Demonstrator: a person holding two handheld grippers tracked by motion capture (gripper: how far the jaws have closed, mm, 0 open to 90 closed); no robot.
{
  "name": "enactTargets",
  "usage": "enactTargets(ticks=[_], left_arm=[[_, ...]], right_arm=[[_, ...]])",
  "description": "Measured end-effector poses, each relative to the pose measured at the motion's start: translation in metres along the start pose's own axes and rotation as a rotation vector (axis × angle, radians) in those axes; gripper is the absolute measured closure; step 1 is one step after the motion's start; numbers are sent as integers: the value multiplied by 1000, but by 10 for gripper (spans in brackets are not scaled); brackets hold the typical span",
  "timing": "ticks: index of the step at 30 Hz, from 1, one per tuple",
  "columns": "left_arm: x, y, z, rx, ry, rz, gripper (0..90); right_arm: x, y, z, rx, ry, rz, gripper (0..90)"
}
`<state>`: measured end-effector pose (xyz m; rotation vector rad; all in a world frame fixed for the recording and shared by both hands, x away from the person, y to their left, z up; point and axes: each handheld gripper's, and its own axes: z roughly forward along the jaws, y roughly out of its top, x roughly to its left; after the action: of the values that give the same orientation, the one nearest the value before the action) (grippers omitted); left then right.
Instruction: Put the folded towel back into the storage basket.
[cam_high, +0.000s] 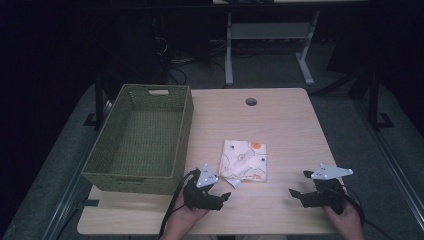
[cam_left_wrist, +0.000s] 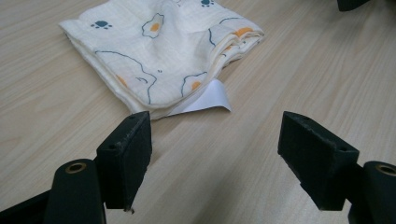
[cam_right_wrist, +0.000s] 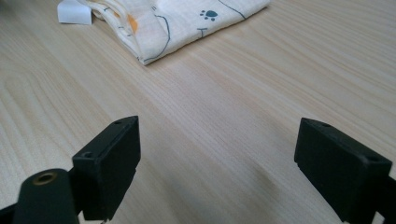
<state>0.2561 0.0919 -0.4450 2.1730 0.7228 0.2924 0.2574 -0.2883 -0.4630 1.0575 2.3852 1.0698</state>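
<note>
A folded cream cloth (cam_high: 244, 160) printed with fried eggs and paw marks lies flat near the middle of the wooden table (cam_high: 285, 120). A white tag (cam_left_wrist: 205, 100) sticks out from its near corner. My left gripper (cam_high: 222, 192) is open, just short of that corner, and the cloth (cam_left_wrist: 163, 46) lies right ahead of its jaws. My right gripper (cam_high: 300, 184) is open too, held low over bare wood to the right of the cloth (cam_right_wrist: 187, 21). Nothing is between either pair of jaws.
An empty green woven basket (cam_high: 140, 140) with cut-out handles stands on the left side of the table. A round cable hole (cam_high: 251, 101) sits near the far edge. Beyond the table stand the metal legs of another desk (cam_high: 270, 35).
</note>
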Motion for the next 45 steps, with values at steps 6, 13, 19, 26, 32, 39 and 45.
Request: enactTargets(ticks=[6, 13, 19, 26, 32, 39, 45], left_arm=[[0, 5, -2, -7, -5, 7, 262], [-1, 17, -2, -5, -8, 39, 262], [-1, 33, 6, 25, -1, 82, 259], [1, 52, 21, 61, -12, 115, 261], [12, 72, 39, 101, -34, 126, 265], [17, 87, 55, 134, -45, 133, 284], [24, 95, 72, 167, -46, 139, 294]], right_arm=[[0, 0, -1, -9, -1, 14, 141], [0, 1, -1, -7, -4, 12, 141], [-1, 2, -1, -8, -3, 12, 141], [-1, 2, -1, -14, 2, 11, 141], [-1, 2, -1, -13, 4, 13, 141], [-1, 3, -1, -12, 9, 13, 141], [-1, 3, -1, -11, 11, 7, 141]])
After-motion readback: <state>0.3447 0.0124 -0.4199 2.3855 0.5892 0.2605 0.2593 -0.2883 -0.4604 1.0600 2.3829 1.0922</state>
